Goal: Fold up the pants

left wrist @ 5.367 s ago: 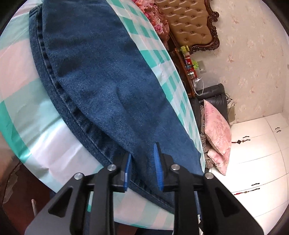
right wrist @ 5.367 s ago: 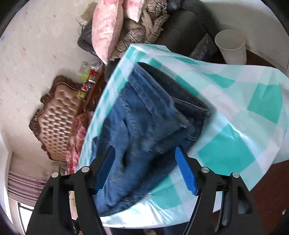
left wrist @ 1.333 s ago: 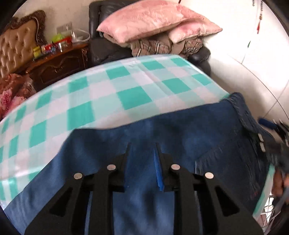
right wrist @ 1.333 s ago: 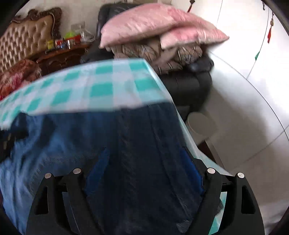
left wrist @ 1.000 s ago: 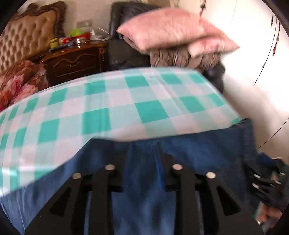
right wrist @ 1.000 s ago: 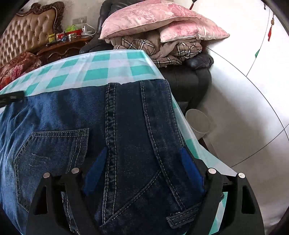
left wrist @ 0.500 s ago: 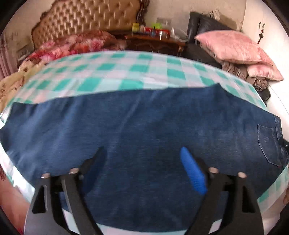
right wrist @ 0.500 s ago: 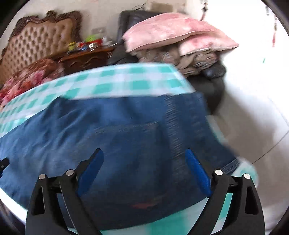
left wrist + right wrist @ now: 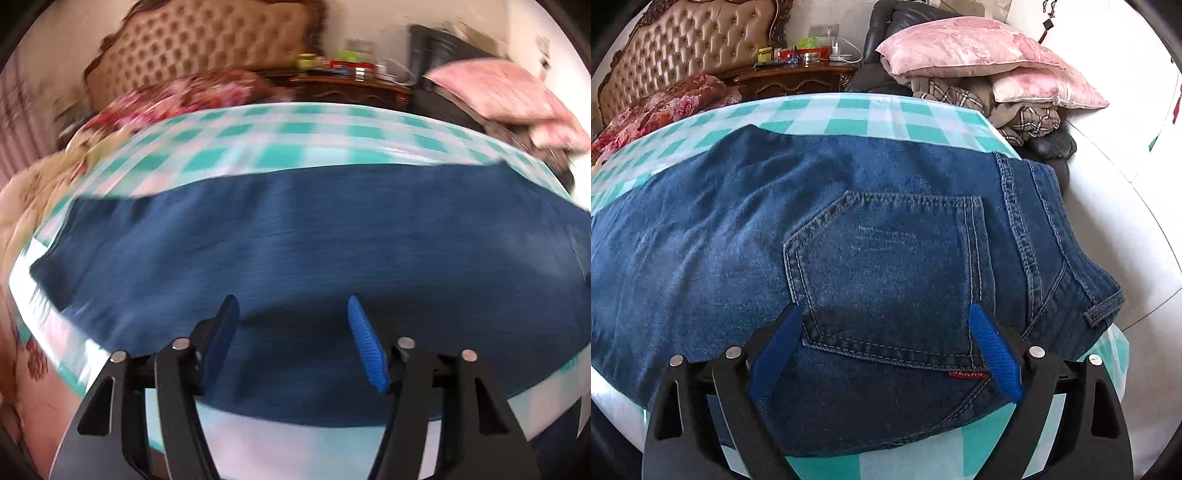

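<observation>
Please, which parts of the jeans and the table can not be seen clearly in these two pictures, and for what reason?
- Left wrist view: motion blur smears the jeans; seams and leg hems are unreadable.
- Left wrist view: the jeans' right end is cut by the frame edge.
- Right wrist view: the legs run off the left edge.
- Right wrist view: the red tag lettering is too small.
- Both views: the checked cloth hides the table; open left tongs and right tongs cover the near hem.

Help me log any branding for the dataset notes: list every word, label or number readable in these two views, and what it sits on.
No text can be read for certain.
Red tab at the lower corner of the back pocket of the jeans: lettering too small to read.
Bottles and boxes on the nightstand: labels too small to read.
Left wrist view: motion-blurred, nothing legible.
</observation>
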